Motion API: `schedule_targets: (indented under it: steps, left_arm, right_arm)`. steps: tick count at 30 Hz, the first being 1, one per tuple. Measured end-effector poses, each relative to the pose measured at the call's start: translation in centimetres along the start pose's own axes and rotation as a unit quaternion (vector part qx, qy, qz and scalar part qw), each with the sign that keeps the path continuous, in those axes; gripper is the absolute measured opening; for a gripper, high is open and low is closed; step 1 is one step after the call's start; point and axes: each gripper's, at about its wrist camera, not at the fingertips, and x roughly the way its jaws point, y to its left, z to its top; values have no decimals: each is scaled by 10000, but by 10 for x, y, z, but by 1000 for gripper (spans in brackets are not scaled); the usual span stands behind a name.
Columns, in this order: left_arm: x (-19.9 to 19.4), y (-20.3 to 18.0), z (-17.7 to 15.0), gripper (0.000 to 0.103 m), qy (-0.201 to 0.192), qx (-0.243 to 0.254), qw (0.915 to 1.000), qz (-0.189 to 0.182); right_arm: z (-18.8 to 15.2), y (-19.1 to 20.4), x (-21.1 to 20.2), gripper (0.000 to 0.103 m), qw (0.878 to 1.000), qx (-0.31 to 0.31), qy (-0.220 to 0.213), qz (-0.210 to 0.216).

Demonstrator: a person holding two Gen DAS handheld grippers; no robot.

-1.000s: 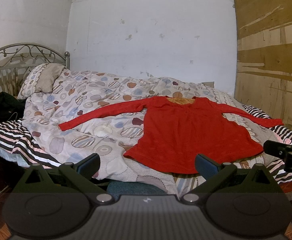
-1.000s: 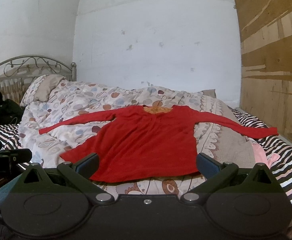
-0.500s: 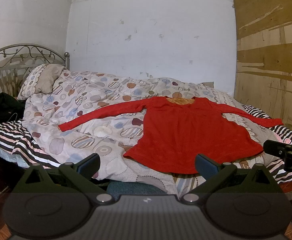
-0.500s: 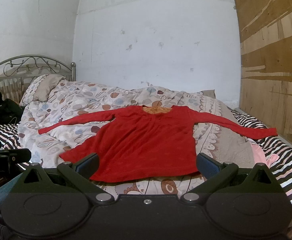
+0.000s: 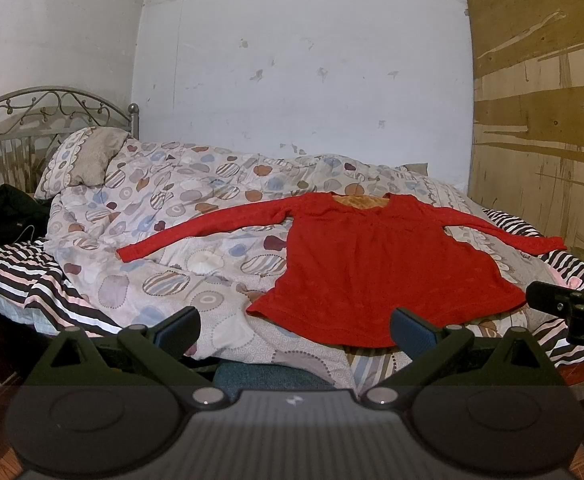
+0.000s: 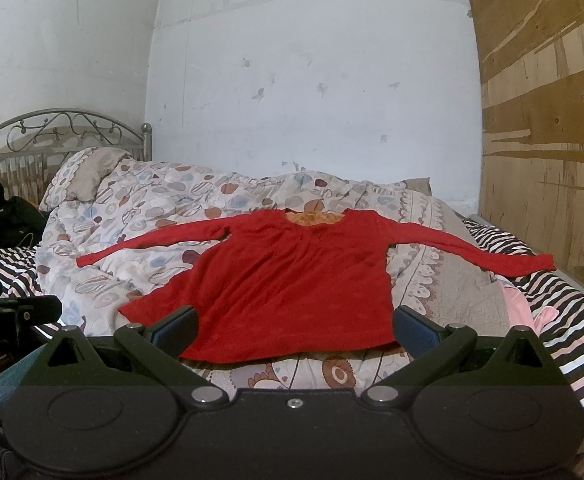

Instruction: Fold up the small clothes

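Note:
A red long-sleeved top [image 5: 376, 264] lies flat on the bed, front up, both sleeves spread out sideways, hem toward me. It also shows in the right wrist view [image 6: 292, 284]. My left gripper [image 5: 294, 330] is open and empty, held short of the bed's near edge, left of the hem. My right gripper [image 6: 294, 330] is open and empty, just before the hem. Each gripper shows at the edge of the other's view.
The top rests on a patterned quilt [image 5: 164, 240] over a striped sheet [image 5: 24, 280]. A pillow [image 5: 84, 160] and metal headboard [image 5: 32, 120] stand at the left, with black items [image 5: 8, 212] beside them. A wooden board [image 5: 544, 120] stands at the right.
Both views have shifted only very slightly. The top has not moved and both grippers stay open.

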Motion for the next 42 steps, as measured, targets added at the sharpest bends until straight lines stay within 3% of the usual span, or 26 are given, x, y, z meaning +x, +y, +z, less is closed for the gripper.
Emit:
schedule_targets:
  steps: [23, 29, 34, 42]
  left_arm:
    - [1, 0, -1, 103, 29, -5, 10000, 6]
    - [25, -11, -9, 103, 576, 99, 9983, 70]
    - [45, -11, -7, 103, 1104, 197, 9936, 122]
    - [62, -11, 8, 103, 1404, 39, 9901, 51]
  right_arm:
    - [-1, 1, 0, 103, 10000, -41, 24, -37]
    - [1, -1, 8, 103, 9988, -100, 313, -359]
    - [3, -7, 22, 103, 9934, -25, 973, -610]
    - [12, -17, 27, 103, 9918, 158, 1107, -622]
